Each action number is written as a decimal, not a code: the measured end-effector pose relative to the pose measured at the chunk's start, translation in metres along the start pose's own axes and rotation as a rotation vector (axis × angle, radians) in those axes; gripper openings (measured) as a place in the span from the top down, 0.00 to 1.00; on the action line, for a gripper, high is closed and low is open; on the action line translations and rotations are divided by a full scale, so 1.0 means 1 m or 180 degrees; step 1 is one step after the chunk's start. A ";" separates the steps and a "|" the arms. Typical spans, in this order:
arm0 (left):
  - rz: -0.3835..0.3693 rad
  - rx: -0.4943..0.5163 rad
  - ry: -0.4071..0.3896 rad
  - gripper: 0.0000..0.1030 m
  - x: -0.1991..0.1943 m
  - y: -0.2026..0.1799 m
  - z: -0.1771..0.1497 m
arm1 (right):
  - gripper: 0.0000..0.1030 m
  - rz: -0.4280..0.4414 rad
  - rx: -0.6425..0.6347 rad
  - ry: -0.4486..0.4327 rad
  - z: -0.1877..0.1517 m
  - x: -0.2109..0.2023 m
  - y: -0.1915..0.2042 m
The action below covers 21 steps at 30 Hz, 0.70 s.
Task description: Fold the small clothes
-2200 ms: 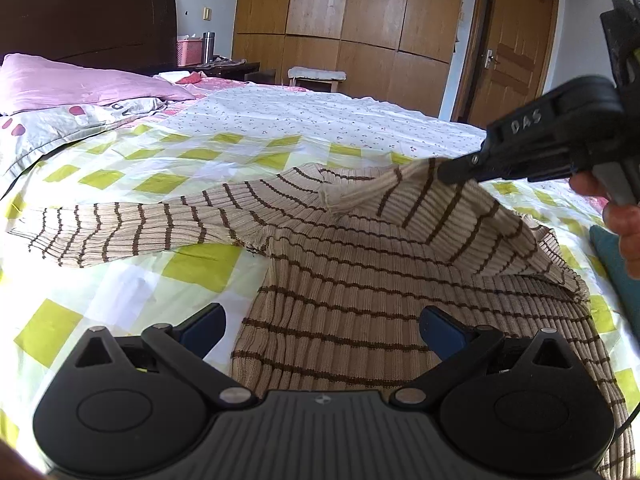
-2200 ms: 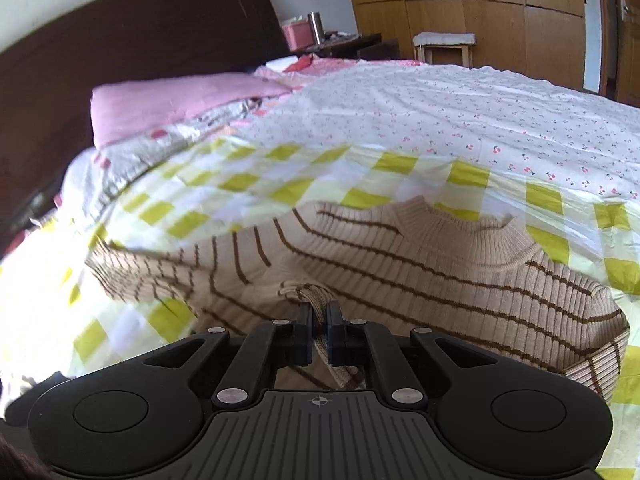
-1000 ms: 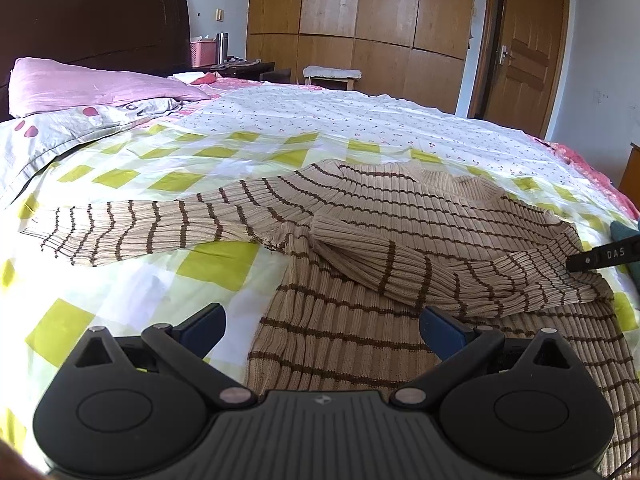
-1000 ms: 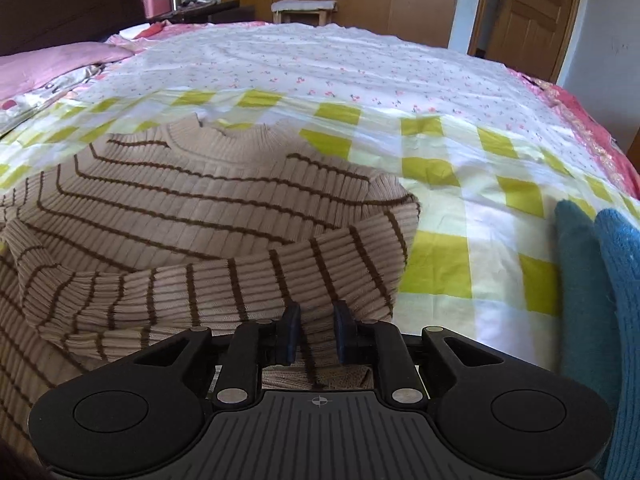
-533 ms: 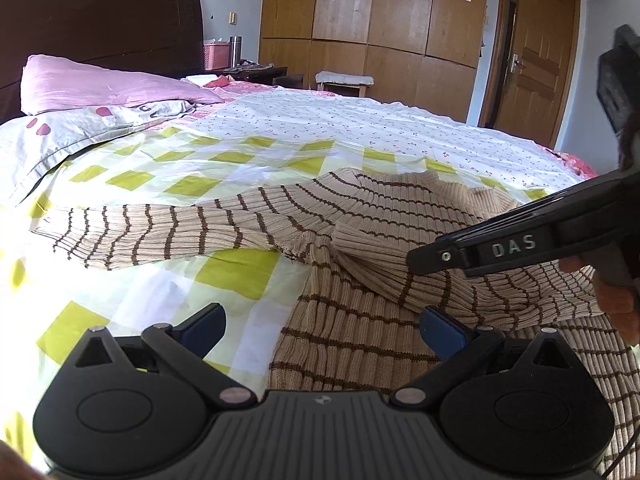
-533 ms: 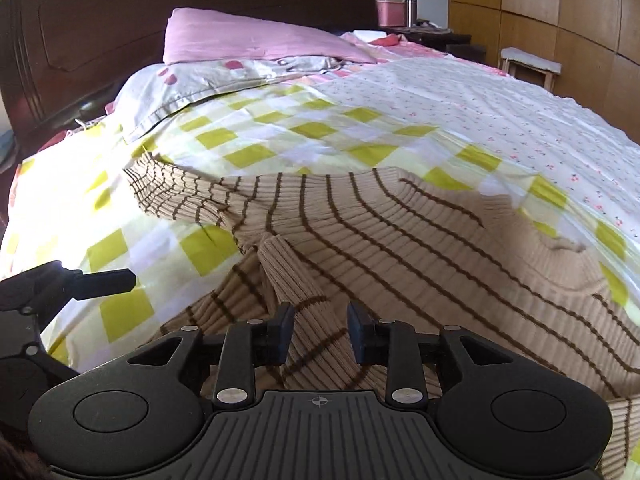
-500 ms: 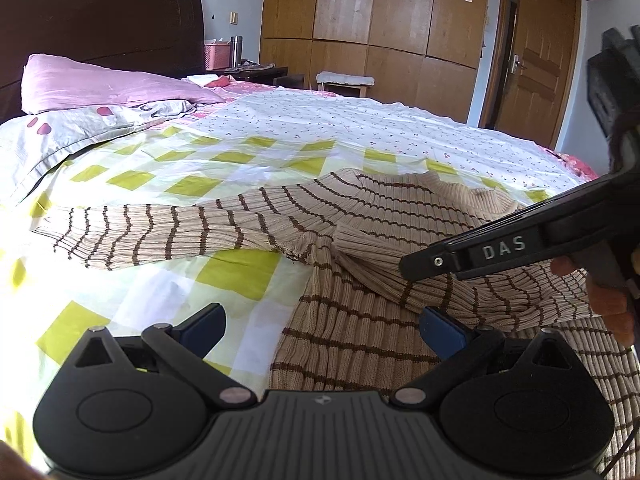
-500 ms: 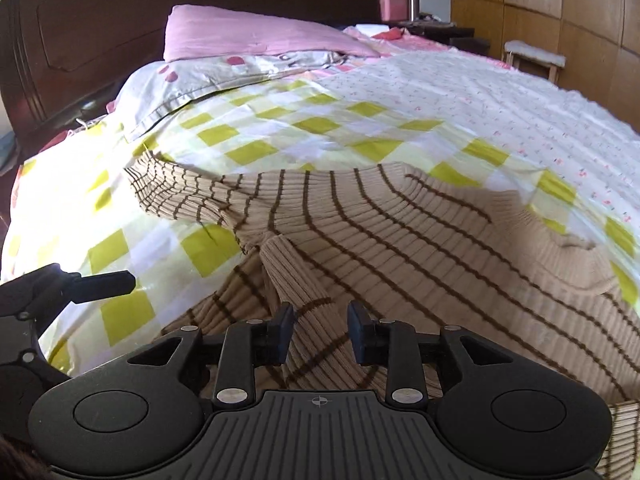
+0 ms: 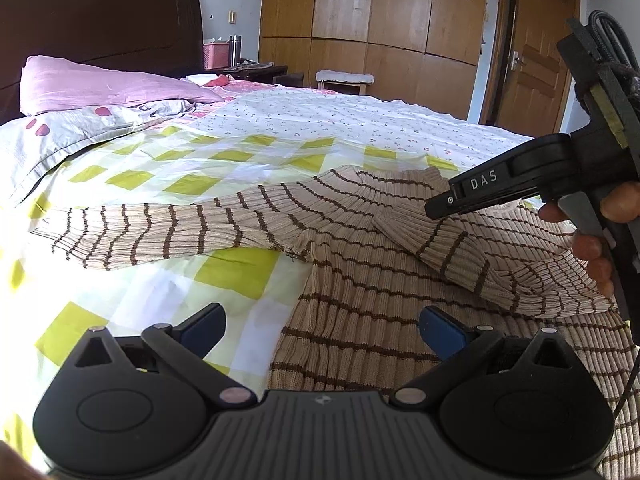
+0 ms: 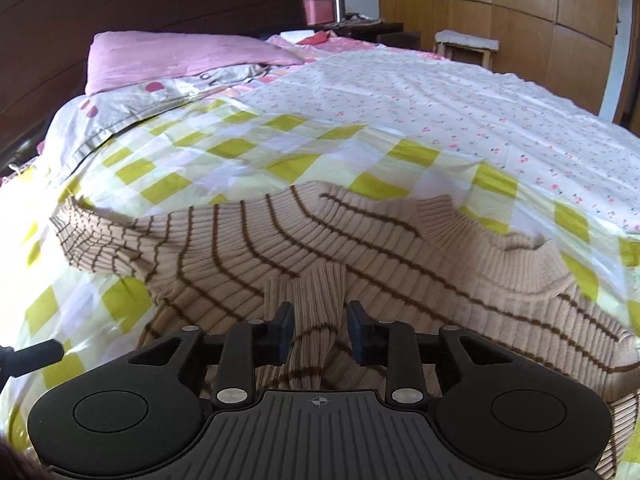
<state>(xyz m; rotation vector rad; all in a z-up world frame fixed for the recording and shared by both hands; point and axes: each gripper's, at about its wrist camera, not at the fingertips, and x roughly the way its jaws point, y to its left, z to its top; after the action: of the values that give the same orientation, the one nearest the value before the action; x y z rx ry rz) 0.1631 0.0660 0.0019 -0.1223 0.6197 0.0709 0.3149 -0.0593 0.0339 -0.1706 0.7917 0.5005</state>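
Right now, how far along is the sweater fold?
Early. Done: one sleeve of the beige brown-striped ribbed sweater is folded across the chest, its cuff lying on the body. In hand: nothing gripped; the right gripper has its fingers open astride that cuff, and the left gripper is open above the hem. Left: the other sleeve lies stretched out on the yellow-checked bedsheet, and the body is unfolded.

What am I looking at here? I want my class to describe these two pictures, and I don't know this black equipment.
A person holds a two-finger gripper in each hand, each with a camera looking along its fingers. One picture comes from the left gripper, open over a striped sweater lying on a checked bedspread. It also shows the right gripper. The other picture comes from that right gripper, open around the folded-over sleeve. Nothing is clamped.
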 end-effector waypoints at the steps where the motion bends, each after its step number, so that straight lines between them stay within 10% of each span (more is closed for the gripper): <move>1: -0.0004 -0.0012 -0.0004 0.00 0.000 0.001 0.000 | 0.71 -0.0038 -0.0011 -0.0071 0.000 -0.004 0.001; 11: -0.0006 -0.0057 -0.0026 0.00 -0.003 0.003 0.002 | 0.72 0.0328 -0.0638 0.0029 -0.013 -0.004 0.051; 21: -0.0036 -0.0088 -0.0023 0.00 -0.004 0.005 0.002 | 0.92 -0.0111 -0.0570 0.0226 -0.020 0.023 0.042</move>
<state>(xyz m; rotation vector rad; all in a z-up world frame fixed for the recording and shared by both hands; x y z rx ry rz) 0.1604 0.0713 0.0057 -0.1522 0.6108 0.0689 0.2957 -0.0211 0.0048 -0.3691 0.8117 0.5347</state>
